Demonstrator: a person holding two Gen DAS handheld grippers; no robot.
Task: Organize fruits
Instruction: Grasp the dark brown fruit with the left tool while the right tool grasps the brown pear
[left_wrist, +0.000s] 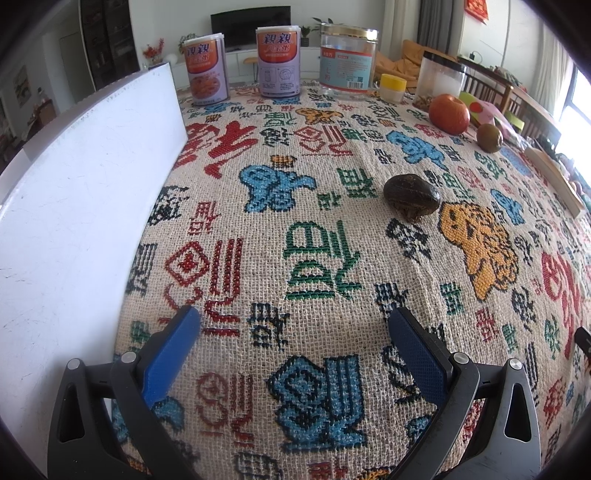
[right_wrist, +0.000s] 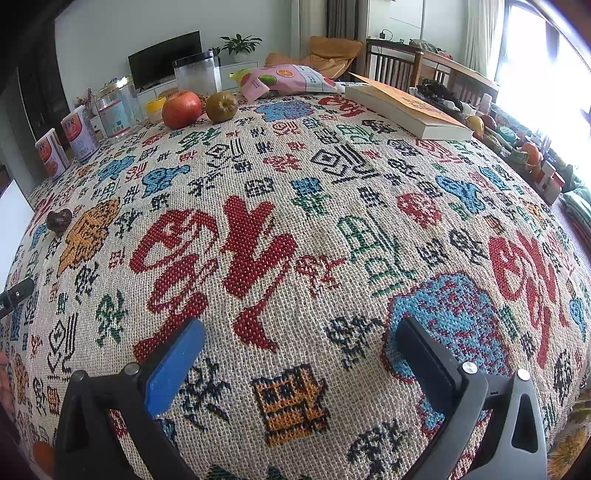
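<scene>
— The fruit?
— Red apple (right_wrist: 181, 109) beside a brownish pear (right_wrist: 221, 106), far across the table (right_wrist: 295, 258).
— The tools?
— Left tool (left_wrist: 295, 332) and right tool (right_wrist: 299, 343) both spread wide, holding nothing.

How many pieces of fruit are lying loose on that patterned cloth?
3: a red apple beside a brownish-green fruit near the far jars, and a dark shriveled fruit alone, nearer the white board. Clutter at the table's edge may hide more.

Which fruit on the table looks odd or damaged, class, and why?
The dark brown fruit lying alone mid-table looks shrivelled and dented, unlike the smooth red apple and brownish-green fruit side by side at the far edge. Nothing looks spilled. Both grippers, left gripper and right gripper, are open and empty.
</scene>
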